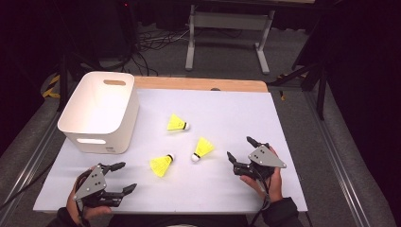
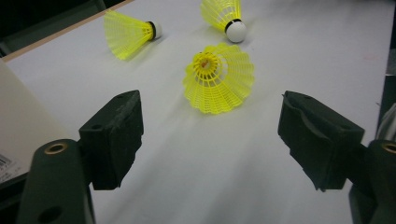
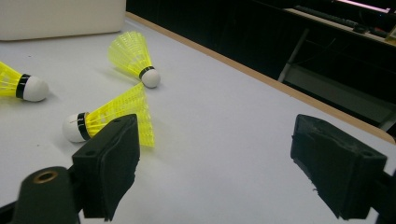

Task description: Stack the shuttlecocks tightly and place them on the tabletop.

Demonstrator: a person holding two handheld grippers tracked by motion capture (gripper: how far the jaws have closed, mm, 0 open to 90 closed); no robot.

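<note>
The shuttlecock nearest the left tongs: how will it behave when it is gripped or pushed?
The shuttlecock probably weighs little: its skirt is open mesh. That mesh may flex if squeezed. Lying on its side, it would likely roll in a curve around its white tip.

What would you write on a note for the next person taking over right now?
Left claw: open, holding nothing, low on the table, aimed at the nearest shuttlecock.
Right claw: open, holding nothing, beside the middle shuttlecock.
The far shuttlecock lies nearer the white bin.
Done: nothing yet; all three yellow shuttlecocks lie on the table and none shows inside the bin.
Left: probably pick up each one and drop it into the bin.
</note>
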